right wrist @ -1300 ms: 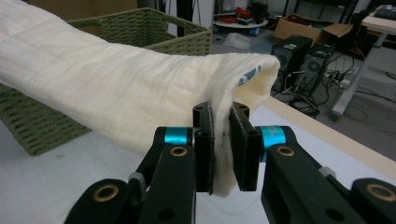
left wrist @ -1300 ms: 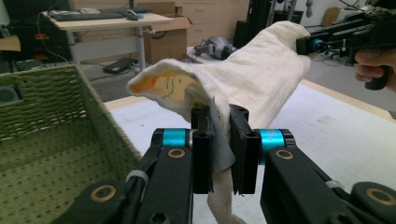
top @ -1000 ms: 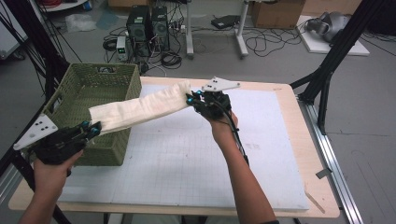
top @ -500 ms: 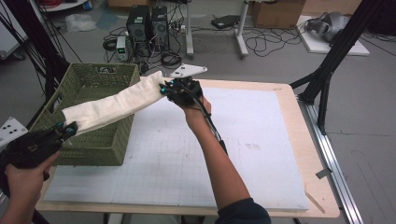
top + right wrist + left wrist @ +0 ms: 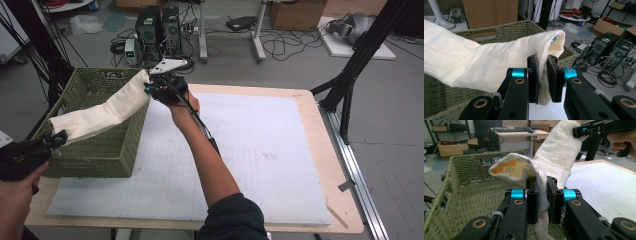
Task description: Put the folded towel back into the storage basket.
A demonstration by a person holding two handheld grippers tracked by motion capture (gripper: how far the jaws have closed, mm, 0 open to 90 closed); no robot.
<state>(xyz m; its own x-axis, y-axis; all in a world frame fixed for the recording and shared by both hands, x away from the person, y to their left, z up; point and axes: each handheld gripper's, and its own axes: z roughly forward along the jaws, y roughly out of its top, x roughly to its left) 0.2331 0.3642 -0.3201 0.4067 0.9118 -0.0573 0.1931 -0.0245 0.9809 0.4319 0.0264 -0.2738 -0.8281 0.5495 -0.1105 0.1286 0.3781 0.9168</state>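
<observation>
Cables, computer towers and cardboard boxes crowd the floor beyond my table (image 5: 300,150), which carries a white gridded mat. From the high view I see the folded cream cloth (image 5: 100,112) stretched in the air over the green woven basket (image 5: 95,150) at the table's left edge. My right gripper (image 5: 150,87) pinches the far end above the basket's back corner; my left gripper (image 5: 55,137) holds the near end by the basket's front rim.

Along the left gripper view, the jaws are clamped on a bunched edge of the cloth (image 5: 556,157), and an orange print (image 5: 504,168) shows on its underside, something the high view hides. The other gripper (image 5: 584,131) bites the top end.

On the right gripper view the jaws are closed on a doubled hem of the cloth (image 5: 486,65), with the basket (image 5: 506,31) open below.

I judge it light, soft and limp; it sags between holds, so the end hems are the places to take it.
</observation>
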